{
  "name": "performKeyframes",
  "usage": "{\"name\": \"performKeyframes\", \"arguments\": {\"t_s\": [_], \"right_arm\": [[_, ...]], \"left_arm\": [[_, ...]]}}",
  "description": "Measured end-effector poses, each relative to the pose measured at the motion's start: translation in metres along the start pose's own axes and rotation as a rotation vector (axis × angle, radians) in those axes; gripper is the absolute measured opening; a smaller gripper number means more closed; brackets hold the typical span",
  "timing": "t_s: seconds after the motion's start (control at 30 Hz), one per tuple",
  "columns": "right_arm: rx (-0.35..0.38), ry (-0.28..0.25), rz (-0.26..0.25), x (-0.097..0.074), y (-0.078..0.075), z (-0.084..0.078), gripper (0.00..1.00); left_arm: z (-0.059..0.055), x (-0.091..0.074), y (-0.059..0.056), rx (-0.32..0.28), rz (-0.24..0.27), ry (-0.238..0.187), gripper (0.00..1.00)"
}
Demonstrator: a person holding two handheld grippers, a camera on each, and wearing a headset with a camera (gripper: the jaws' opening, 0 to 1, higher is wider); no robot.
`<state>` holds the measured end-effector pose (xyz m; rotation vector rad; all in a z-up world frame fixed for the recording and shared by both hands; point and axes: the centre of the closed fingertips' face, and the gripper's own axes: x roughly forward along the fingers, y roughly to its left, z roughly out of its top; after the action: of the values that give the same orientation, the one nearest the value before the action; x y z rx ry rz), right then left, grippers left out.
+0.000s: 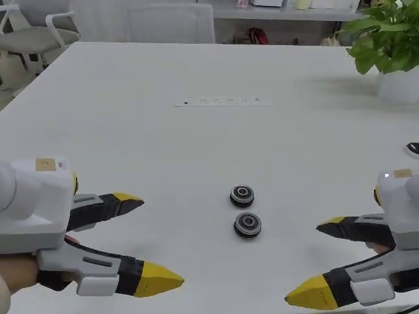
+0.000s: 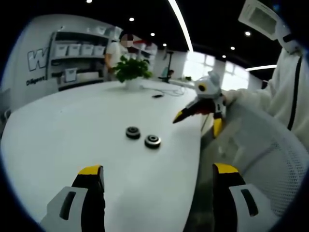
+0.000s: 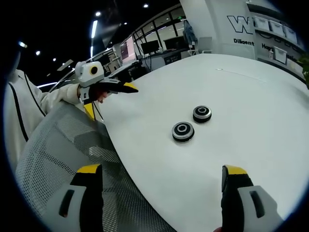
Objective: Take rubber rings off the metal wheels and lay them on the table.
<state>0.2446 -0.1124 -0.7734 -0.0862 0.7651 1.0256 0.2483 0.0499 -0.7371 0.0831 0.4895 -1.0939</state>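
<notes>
We find two wheels on the white table (image 1: 196, 131), near the middle. The far wheel (image 1: 241, 195) and the near wheel (image 1: 247, 224) lie flat, just beside each other, not touching. Each shows a dark rubber ring around a metal centre. The left gripper (image 1: 160, 242) hovers at near left, jaws wide, holding nothing. The right gripper (image 1: 303, 262) hovers at near right, jaws likewise wide and empty. Both are well apart from the wheels. A potted plant (image 1: 386, 39) stands far right
</notes>
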Motion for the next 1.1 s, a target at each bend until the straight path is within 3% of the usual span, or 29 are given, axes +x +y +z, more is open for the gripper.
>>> {"name": "performKeyframes", "arguments": {"t_s": [0.37, 0.63, 0.83, 1.1], "right_arm": [[0.02, -0.024, -0.001, -0.001, 0.003, 0.005, 1.0], [0.025, -0.056, -0.002, -0.004, 0.001, 0.012, 1.0], [0.017, -0.09, 0.005, -0.006, 0.001, 0.018, 0.98], [0.018, -0.132, -0.001, -0.011, -0.007, 0.028, 0.99]], "left_arm": [[0.006, -0.002, 0.001, 0.006, 0.001, -0.016, 0.95], [0.023, -0.005, 0.0, 0.003, -0.011, -0.066, 0.95], [0.025, -0.006, 0.001, 0.017, -0.008, -0.057, 0.95], [0.039, -0.016, -0.001, 0.032, -0.003, -0.075, 0.96]]}}
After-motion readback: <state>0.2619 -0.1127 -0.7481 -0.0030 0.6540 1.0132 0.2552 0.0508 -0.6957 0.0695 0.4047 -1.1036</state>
